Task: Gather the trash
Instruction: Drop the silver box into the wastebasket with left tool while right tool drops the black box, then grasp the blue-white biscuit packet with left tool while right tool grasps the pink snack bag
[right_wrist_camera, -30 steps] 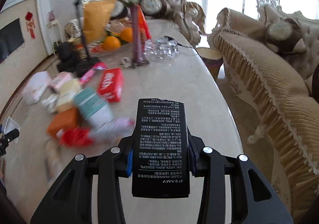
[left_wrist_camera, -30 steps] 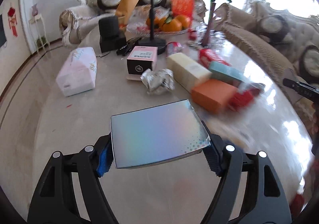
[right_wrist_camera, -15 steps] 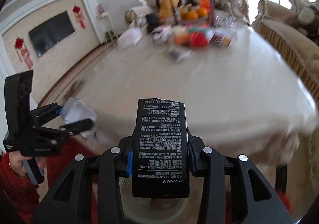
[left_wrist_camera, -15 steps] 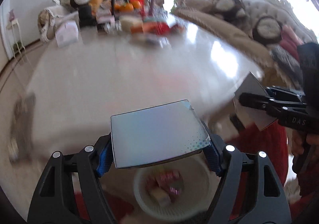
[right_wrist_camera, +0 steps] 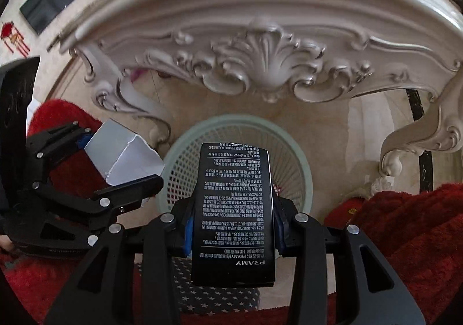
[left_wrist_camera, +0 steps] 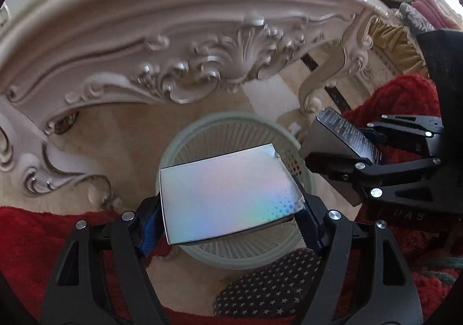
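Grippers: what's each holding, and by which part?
Left gripper clamps the silver box by its two side edges. Right gripper clamps the black box by its long sides, near its lower half.

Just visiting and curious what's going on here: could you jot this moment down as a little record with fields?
left claw: clamped on a shiny silver box
right claw: clamped on a black box with white print
below both: pale green mesh basket on the floor
basket contents: mostly hidden
behind the basket: carved white table
dropped yet: no
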A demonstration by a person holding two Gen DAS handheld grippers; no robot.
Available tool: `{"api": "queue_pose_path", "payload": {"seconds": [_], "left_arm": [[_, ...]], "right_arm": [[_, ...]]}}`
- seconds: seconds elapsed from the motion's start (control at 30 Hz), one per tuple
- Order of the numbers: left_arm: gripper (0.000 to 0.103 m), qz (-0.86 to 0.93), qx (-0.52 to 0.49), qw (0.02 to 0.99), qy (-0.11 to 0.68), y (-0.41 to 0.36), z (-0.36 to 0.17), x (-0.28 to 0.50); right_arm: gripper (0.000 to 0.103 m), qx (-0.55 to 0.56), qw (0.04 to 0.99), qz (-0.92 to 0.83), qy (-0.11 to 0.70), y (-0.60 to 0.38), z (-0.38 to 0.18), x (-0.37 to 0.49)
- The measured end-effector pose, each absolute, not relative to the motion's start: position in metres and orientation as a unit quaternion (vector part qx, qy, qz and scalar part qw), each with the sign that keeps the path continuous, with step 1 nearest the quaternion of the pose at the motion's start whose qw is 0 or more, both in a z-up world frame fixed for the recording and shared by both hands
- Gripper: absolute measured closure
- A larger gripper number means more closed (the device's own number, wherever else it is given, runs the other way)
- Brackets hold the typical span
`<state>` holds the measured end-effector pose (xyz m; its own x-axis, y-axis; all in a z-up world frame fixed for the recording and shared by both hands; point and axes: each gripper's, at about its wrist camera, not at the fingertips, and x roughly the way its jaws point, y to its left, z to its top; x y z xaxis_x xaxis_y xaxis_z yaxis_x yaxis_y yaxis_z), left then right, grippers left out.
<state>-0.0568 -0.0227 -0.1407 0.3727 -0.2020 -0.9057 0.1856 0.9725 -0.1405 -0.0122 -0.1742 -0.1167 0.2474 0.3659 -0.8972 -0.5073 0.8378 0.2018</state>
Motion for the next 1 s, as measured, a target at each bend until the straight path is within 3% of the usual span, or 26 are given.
{"api": "queue_pose_path", "payload": {"seconds": [0.07,0.13,0.2,0.4,0.63,0.83,1.0], "left_arm": [[0.025,-0.106,0.003,0.823,0.558,-0.024,-0.147,-0.054],[0.015,-0.096,0.009,0.824,0.558,-0.023,-0.149,-0.054],[0.011,-0.095,0.002,0.825,0.558,-0.019,-0.149,-0.054],[0.011,-0.09,0.0,0.834,0.544,-0.015,-0.138,-0.053],[0.011,-0.098,-0.025,0.87,0.483,-0.004,-0.057,-0.034],[0.011,-0.056,-0.036,0.909,0.412,0.001,0.023,0.039],[0.011,-0.004,-0.09,0.915,0.393,-0.007,0.051,0.134]], "right_arm": [[0.06,-0.068,0.785,0.275,0.551,-0.174,-0.122,-0.018],[0.05,-0.081,0.789,0.261,0.55,-0.176,-0.123,-0.019],[0.038,-0.091,0.793,0.251,0.547,-0.179,-0.123,-0.019],[0.038,-0.066,0.806,0.241,0.536,-0.194,-0.116,-0.016],[0.038,-0.022,0.852,0.247,0.46,-0.218,-0.05,0.0],[0.038,-0.029,0.905,0.223,0.362,-0.24,0.023,0.06],[0.038,-0.043,0.935,0.18,0.303,-0.247,0.063,0.142]]}}
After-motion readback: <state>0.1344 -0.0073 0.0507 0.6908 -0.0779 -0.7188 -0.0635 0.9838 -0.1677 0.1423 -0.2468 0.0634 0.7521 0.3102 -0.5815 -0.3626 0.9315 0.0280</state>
